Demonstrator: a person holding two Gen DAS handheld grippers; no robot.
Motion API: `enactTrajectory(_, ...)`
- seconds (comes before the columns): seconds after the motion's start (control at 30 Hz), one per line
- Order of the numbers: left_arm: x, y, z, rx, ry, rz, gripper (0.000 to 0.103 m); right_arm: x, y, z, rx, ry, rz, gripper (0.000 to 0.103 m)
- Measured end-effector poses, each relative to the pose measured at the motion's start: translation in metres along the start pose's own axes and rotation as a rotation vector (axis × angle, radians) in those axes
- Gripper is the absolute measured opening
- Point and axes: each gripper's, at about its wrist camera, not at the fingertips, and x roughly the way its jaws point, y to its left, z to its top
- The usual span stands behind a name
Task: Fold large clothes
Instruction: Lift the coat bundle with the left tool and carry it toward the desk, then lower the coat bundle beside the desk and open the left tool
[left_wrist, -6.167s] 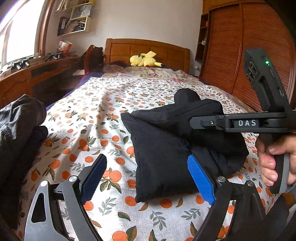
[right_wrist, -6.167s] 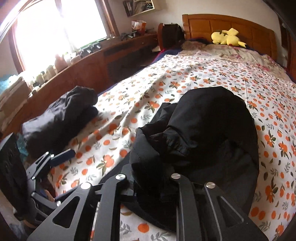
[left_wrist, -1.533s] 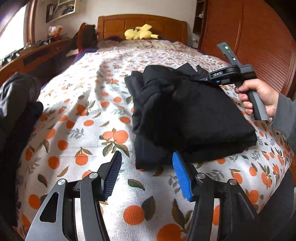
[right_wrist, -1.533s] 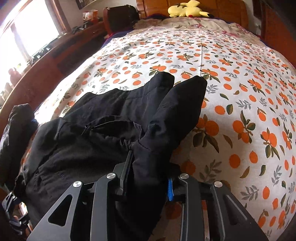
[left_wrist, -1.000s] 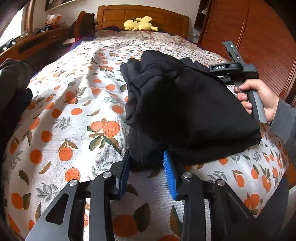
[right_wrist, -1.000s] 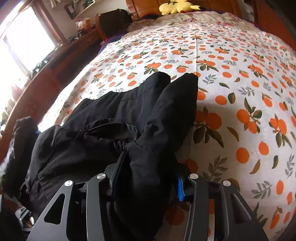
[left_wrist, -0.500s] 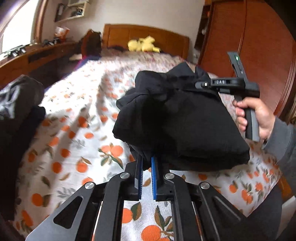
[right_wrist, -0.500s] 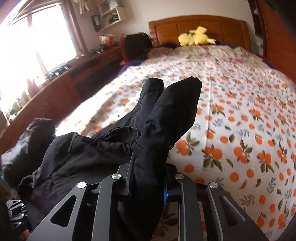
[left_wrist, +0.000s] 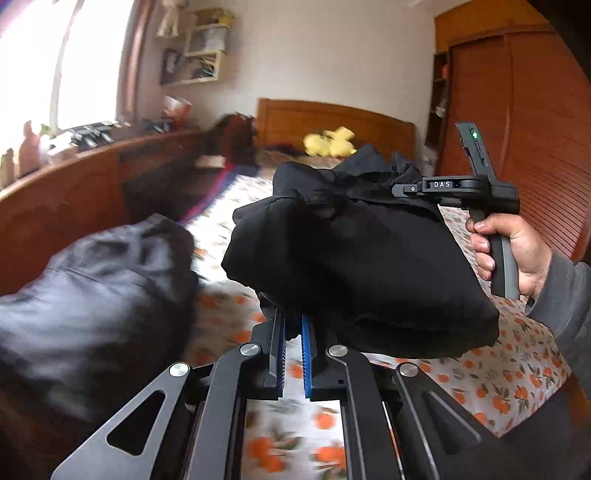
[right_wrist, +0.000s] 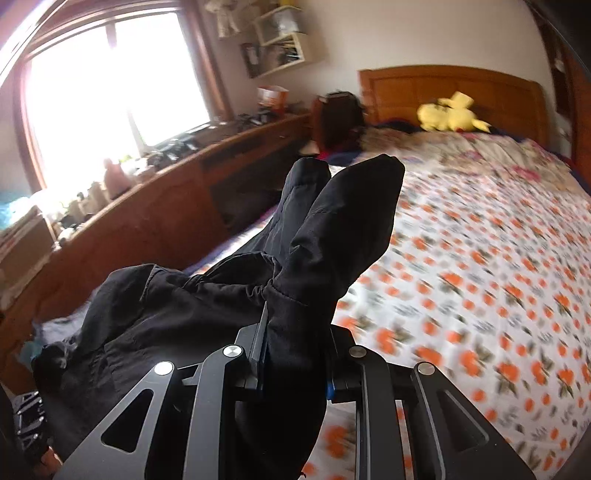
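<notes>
Holding the folded black garment (left_wrist: 354, 258) above the bed (right_wrist: 480, 258), we have left gripper (left_wrist: 292, 332) and right gripper (right_wrist: 295, 343) both clamped on it.

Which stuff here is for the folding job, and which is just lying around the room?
For the job:
- black jacket, folded into a bundle
- left gripper, shut on it
- right gripper, shut on it

Just lying about:
- yellow plush toy
- dark clothes pile
- wall shelf
- bed
</notes>
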Motion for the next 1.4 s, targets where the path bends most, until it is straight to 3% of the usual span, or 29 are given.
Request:
enactTrajectory(0.37, -0.071, 0.128, 0.034, -0.058, -0.067, 0.22, 0.007, 0.067, 0.17, 0.053, -0.068, -0.003, 0.152, 0.02)
enactTrajectory(0.7, -0.114, 0.23, 0.029, -0.13, -0.055, 0.402, 0.007, 0.121, 0.283, 0.043, -0.147, 0.052, 0.267, 0.02)
enactTrajectory(0.83, -0.114, 0.256, 0.013, -0.171, -0.023, 0.424, 0.007, 0.142, 0.303, 0.03, -0.182, 0.08, 0.264, 0.021)
enactTrajectory(1.03, -0.101, 0.277, -0.013, -0.224, 0.022, 0.448, 0.008, 0.178, 0.297, 0.005, -0.206, 0.175, 0.184, 0.024)
enactTrajectory(1.13, -0.102, 0.278, -0.016, -0.231, 0.03, 0.455, 0.012, 0.186, 0.288, -0.002, -0.196, 0.22, 0.166, 0.03)
enactTrajectory(1.23, -0.107, 0.276, -0.018, -0.208, 0.038, 0.517, 0.022, 0.182, 0.285, -0.004, -0.218, 0.227, 0.15, 0.04)
enactTrajectory(1.3, -0.112, 0.271, -0.02, -0.204, 0.036, 0.533, 0.027, 0.172, 0.282, -0.004, -0.24, 0.209, 0.137, 0.061)
enactTrajectory(1.4, -0.126, 0.261, -0.019, -0.207, 0.024, 0.529, 0.027, 0.149, 0.283, -0.004, -0.309, 0.145, 0.14, 0.06)
